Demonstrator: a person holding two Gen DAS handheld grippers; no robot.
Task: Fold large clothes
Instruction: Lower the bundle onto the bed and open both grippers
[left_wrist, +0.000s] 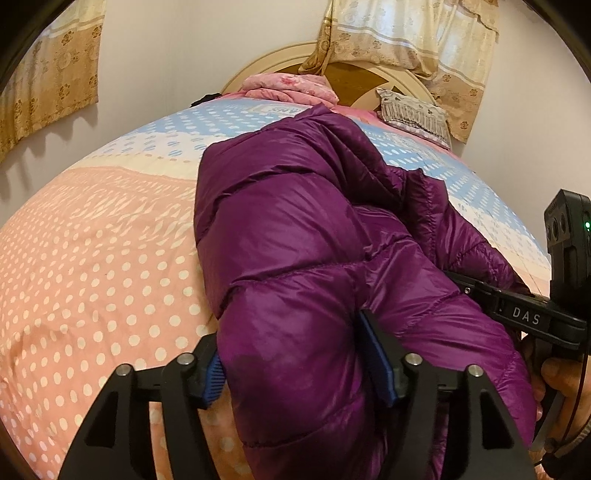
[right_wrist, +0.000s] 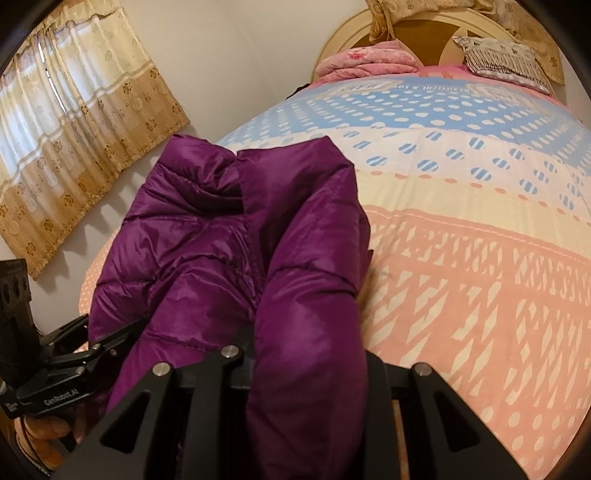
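Observation:
A shiny purple down jacket (left_wrist: 295, 229) lies lengthwise on the bed, folded into a long bundle. In the left wrist view its near end bulges up between the blue pads (left_wrist: 380, 362) of my left gripper (left_wrist: 291, 338). The jaws stand wide, and the right pad's face shows bare beside the fabric. In the right wrist view a thick fold of the jacket (right_wrist: 306, 258) rises out of my right gripper (right_wrist: 306, 354), hiding its fingertips, and the jaws look closed on it. Each gripper shows in the other's view, at the jacket's side.
The bed cover (left_wrist: 92, 277) is pink with white dots, with cream and blue bands farther off. A folded pink quilt (left_wrist: 291, 86) and a patterned pillow (left_wrist: 413, 114) lie by the round headboard (right_wrist: 424, 40). Curtains (right_wrist: 74, 129) hang on the wall. A hand (left_wrist: 561, 380) holds the right gripper's handle.

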